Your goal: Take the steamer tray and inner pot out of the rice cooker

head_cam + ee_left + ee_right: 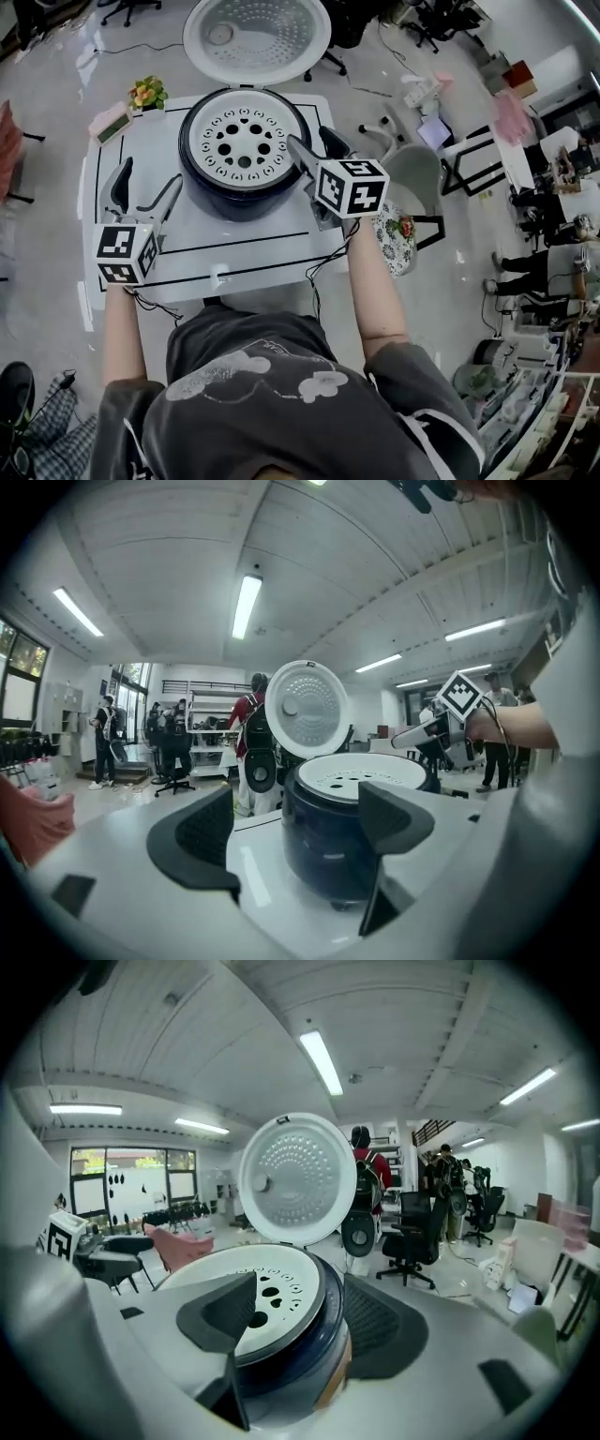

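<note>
1 dark round rice cooker is holding 1 white perforated steamer tray, facing up. The left hand-held gripper is gaping empty at 8 o'clock, the right hand-held gripper gaping astride the 3 o'clock rim.

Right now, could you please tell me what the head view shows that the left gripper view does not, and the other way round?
Only the head view shows the small flower pot and the person's grey shirt. Only the left gripper view shows the ceiling lights and people standing near shelves. Both show the rice cooker with its lid up, the white steamer tray seated inside, and the right tongs open at its rim.
</note>
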Tool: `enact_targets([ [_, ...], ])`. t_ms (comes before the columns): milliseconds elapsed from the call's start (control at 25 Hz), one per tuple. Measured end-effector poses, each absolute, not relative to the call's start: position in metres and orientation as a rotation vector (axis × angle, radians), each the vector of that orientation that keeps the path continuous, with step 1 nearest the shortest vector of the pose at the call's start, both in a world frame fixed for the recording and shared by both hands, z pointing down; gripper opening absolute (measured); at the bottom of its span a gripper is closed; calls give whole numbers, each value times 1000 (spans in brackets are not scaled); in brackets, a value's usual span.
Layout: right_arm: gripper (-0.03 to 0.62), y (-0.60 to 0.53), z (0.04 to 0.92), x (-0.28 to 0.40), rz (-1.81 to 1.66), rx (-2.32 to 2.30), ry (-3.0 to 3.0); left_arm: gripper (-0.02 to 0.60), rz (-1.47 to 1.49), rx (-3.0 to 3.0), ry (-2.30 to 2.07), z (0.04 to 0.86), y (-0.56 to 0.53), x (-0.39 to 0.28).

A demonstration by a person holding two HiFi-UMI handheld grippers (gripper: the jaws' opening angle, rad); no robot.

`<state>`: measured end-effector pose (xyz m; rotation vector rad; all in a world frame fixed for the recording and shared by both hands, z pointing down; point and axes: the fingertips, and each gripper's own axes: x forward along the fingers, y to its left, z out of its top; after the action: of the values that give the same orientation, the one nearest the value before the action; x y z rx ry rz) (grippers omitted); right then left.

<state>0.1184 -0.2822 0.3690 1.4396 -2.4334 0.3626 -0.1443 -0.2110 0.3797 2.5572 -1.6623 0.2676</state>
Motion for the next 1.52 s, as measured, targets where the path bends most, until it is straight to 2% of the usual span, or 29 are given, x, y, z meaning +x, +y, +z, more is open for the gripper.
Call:
enact_targets([
  [200,297,-306,376,109,353,1368,-2300,410,256,2601,-1570,378,-245,-156],
  [480,256,-332,410,108,354,1309,-2094,408,259,2665,-1473,392,-279,-152],
  [880,250,-347,437,112,254,1234,-1872,409,257,2649,-1436,406,-295,-154],
  [1040,206,-350,437,117,283,1252,-1859,408,273,2638,-1445,407,-294,-152],
  [1400,180,-356,413,114,248,1236,-1931,408,292,2608,-1536,397,-289,-157],
  [1520,136,-353,408,111,304,1240,-2000,408,309,2591,-1563,395,-283,-155],
])
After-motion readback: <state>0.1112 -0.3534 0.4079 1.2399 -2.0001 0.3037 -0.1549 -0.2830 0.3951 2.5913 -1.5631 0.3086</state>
